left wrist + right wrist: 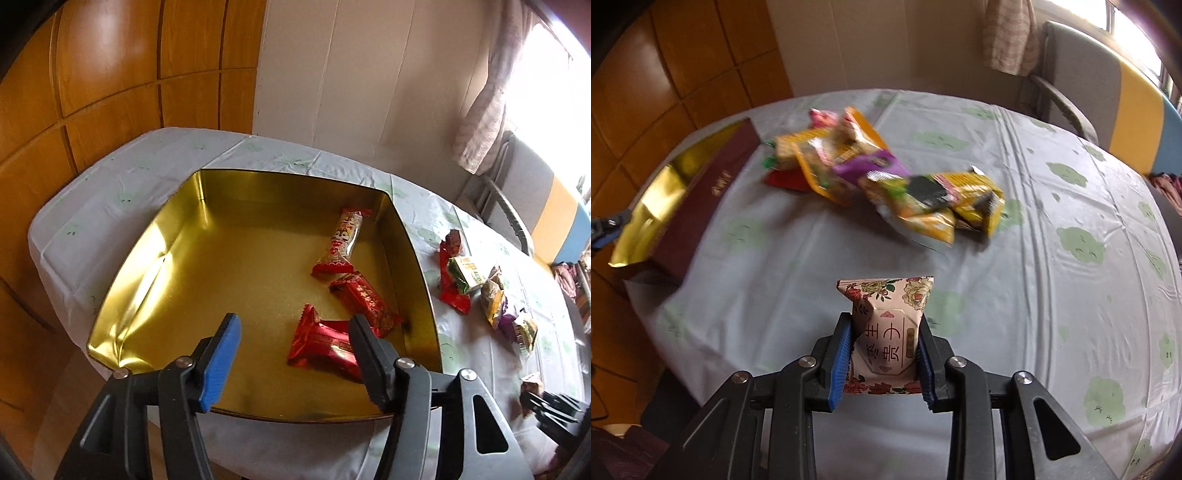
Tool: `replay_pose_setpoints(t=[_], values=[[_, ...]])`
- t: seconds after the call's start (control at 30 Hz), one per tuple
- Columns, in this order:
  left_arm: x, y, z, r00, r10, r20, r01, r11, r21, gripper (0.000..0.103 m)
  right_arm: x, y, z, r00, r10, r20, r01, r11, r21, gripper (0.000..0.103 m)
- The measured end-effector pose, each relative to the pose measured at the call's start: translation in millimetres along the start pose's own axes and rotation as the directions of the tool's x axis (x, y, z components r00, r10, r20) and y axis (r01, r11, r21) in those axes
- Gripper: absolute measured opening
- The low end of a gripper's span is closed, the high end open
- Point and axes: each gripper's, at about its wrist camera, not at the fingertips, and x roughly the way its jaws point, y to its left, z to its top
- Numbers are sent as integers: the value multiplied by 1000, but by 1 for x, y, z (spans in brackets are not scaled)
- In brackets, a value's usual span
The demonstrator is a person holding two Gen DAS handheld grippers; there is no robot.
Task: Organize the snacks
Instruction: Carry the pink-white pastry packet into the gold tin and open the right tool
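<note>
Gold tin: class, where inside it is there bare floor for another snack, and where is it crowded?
The left half of the gold tin, from the left wall to the middle, is bare. The right side is crowded: three red-wrapped snacks lie along the right wall.

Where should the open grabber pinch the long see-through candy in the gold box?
Probably across its narrow middle, coming from above. The long candy lies flat on the floor of the gold box, its far end tucked near the corner wall, so a sideways approach looks blocked. Its long sides are bare, and the nearest red packet sits just past its near end. The left gripper is open and empty.
</note>
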Motion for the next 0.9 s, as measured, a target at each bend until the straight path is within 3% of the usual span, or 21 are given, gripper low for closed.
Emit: replay_pose_setpoints(t=[0.23,0.57,0.73,0.9], values=[[-5,9,-3,1000,14,11,-14,1000,-14,62,-10,46,28,993,113,31,-109,988,-113,32],[-9,27,-6,999,42,17,-41,998,-50,62,-8,152,77,951,309,16,-286,897,-338,32],[-14,43,-5,997,67,37,-63,993,-97,62,4,194,94,940,340,-17,-318,859,-402,32],[-13,54,-7,996,80,27,-76,990,-119,62,38,225,98,945,313,-95,-322,844,-428,33]])
